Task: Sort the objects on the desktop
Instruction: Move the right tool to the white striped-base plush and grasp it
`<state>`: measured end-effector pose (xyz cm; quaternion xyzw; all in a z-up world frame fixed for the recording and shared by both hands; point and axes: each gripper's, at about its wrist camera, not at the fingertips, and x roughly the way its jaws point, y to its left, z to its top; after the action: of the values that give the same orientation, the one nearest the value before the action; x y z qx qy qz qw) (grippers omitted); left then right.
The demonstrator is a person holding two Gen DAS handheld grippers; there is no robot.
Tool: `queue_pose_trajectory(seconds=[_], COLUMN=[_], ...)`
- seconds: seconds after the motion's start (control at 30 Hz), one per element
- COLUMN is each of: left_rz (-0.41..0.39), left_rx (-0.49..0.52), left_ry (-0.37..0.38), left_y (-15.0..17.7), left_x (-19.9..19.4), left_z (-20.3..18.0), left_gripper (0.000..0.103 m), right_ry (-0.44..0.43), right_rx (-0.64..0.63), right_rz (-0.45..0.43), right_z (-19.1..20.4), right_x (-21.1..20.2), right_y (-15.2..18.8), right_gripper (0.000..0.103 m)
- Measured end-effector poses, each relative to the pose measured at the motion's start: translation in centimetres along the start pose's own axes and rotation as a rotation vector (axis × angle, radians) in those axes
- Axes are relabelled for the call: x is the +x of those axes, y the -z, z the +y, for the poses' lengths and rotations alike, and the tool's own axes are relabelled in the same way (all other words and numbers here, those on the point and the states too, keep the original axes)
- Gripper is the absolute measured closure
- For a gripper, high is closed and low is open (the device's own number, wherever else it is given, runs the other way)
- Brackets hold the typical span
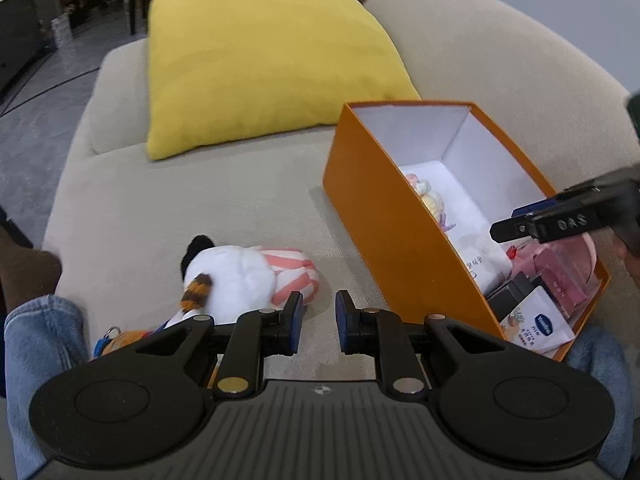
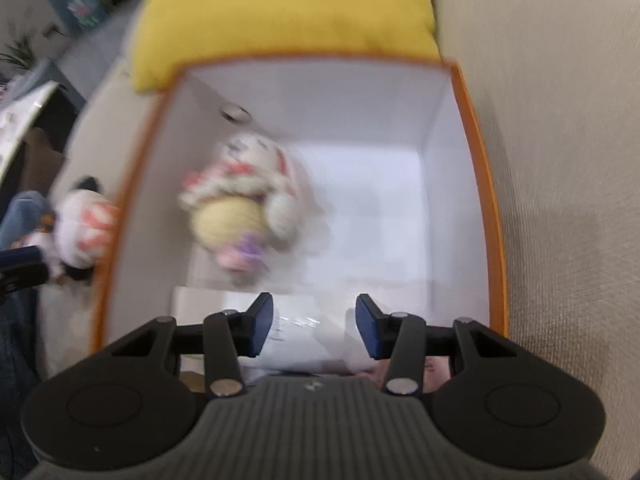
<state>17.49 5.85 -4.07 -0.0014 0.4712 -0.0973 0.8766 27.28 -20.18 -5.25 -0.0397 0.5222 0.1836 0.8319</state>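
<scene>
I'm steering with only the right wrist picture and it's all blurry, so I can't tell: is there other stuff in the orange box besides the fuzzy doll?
Observer: Yes. The left wrist view shows a pink case at the near end of the orange box, under the right gripper.
Operator: Anything else hiding there?
Observer: A small white Vaseline carton leans in the near corner, beside a black item.
Operator: Is a toy still outside?
Observer: Yes, a white plush toy with pink stripes lies on the sofa, just ahead of the left gripper.
Operator: Is that gripper holding it?
Observer: No, nothing is between its fingers.
</scene>
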Motion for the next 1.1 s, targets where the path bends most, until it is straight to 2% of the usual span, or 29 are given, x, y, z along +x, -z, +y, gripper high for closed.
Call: queue_pose_trajectory(seconds=[0.2, 0.33, 0.5, 0.67, 0.8, 0.9, 1.03, 1.1], left_rz=[-0.099, -0.097, -0.074, -0.076, -0.045, -0.033, 0.027, 0.054], left_rx=[-0.02, -0.059, -0.15, -0.257, -0.317, -0.324, -0.247, -0.3], left_ry=[-0.086, -0.12, -0.174, -0.168, -0.138, -0.117, -0.113, -0.101], left_y=[1.2, 1.8, 2.6, 3.7, 4.3, 4.3, 4.0, 4.1], left_x=[-3.1, -4.6, -5.9, -7.0, -6.1, -5.1, -3.2, -2.2], left_z=[0.6, 1.9, 4.7, 7.9, 9.4, 9.9, 10.0, 10.7], left_gripper=[0.084, 0.084, 0.084, 0.082, 0.076, 0.076, 0.075, 0.073], right_ry=[-0.066, -0.092, -0.139, -0.174, -0.191, -0.186, -0.149, -0.149], right_rx=[-0.131, -0.204, -0.286, -0.372, -0.451, -0.523, -0.597, -0.622], right_rz=[-0.218, -0.321, -0.298, -0.25, -0.188, -0.164, -0.14, -0.119], right_z=[3.4, 6.2, 10.1, 13.2, 16.0, 17.6, 18.7, 19.0], right_x=[-3.1, -4.2, -4.1, -3.0, -0.9, 0.5, 2.0, 2.8], right_y=[1.6, 2.3, 1.6, 1.5, 0.9, 0.3, -1.0, -1.5], right_gripper=[0.055, 0.055, 0.056, 0.056, 0.055, 0.054, 0.05, 0.047])
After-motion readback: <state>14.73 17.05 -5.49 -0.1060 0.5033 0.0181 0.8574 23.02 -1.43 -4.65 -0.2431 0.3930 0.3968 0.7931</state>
